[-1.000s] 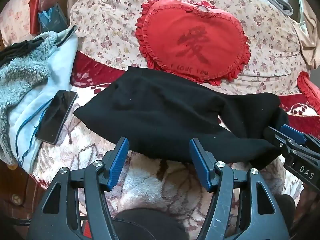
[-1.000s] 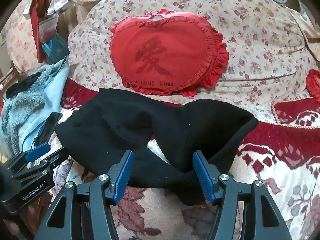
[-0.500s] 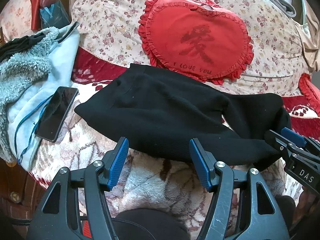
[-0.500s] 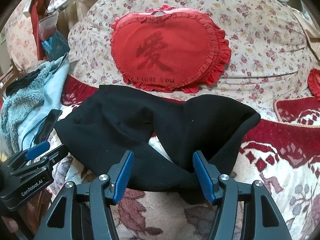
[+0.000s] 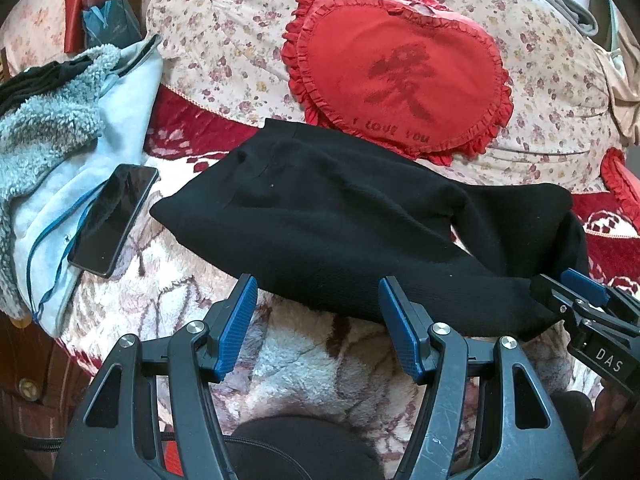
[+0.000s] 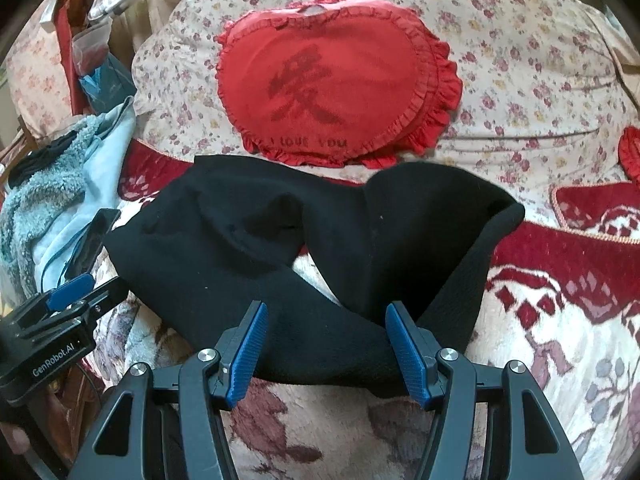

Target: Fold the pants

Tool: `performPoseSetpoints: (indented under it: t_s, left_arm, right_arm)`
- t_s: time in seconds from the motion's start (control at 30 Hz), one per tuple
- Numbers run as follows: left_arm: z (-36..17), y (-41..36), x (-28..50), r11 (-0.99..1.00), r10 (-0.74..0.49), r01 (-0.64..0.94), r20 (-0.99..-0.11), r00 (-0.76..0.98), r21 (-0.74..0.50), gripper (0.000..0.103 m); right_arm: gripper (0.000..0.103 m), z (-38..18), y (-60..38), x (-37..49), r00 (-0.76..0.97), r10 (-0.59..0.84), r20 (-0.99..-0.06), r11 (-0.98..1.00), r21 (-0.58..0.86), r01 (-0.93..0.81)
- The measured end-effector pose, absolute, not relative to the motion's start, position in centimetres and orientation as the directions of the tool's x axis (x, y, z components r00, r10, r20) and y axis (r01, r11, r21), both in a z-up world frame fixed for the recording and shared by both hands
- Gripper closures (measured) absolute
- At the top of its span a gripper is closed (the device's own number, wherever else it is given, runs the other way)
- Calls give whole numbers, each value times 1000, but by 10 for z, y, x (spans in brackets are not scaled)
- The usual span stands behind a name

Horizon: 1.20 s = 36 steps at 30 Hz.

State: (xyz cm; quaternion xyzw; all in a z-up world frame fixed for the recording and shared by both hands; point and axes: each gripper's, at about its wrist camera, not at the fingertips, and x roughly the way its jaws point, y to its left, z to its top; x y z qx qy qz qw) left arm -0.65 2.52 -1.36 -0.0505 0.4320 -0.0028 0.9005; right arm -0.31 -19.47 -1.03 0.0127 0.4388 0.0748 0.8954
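Note:
Black pants [image 5: 340, 220] lie bunched across a plush patterned blanket, below a red heart cushion; they also show in the right wrist view [image 6: 304, 252]. My left gripper [image 5: 316, 292] is open and empty, its blue pads just short of the pants' near edge. My right gripper [image 6: 324, 320] is open, its pads on either side of the pants' near fold, not closed on it. Each gripper shows in the other's view: the right one [image 5: 572, 288] at the pants' right end, the left one [image 6: 80, 292] at their left end.
A red heart cushion [image 5: 400, 76] lies on a floral pillow [image 5: 224, 44] behind the pants. A black phone [image 5: 114, 218] rests on a light blue fleece garment [image 5: 60, 144] at the left. The plush blanket [image 6: 560, 340] spreads right and near.
Both grippers have drifted slightly; the pants sit a little lower and closer in both views. Both stay open, and the pants' shape has not changed.

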Motion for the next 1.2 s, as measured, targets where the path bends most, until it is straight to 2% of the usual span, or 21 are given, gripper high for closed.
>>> performPoseSetpoints:
  t_s: [0.5, 0.7, 0.93, 1.07, 1.2]
  left_arm:
    - [-24, 42, -1, 991, -39, -76, -795, 605, -107, 40]
    - [-26, 55, 1, 989, -34, -97, -800, 599, -114, 40]
    - [-36, 101, 13, 951, -84, -198, -816, 573, -236, 40]
    - [-48, 125, 29, 899, -149, -264, -813, 562, -348, 40]
    - [-65, 134, 52, 867, -180, -314, -831, 527, -386, 40]
  right_arm:
    - [43, -10, -195, -1, 554, 177, -814, 984, 130, -124]
    - [43, -12, -194, 0, 598, 157, -786, 987, 98, -131]
    - [43, -12, -193, 1, 591, 203, -781, 979, 153, -134]
    - [43, -15, -192, 5, 576, 167, -800, 985, 106, -138]
    - [43, -11, -195, 7, 574, 171, -800, 984, 110, -139]
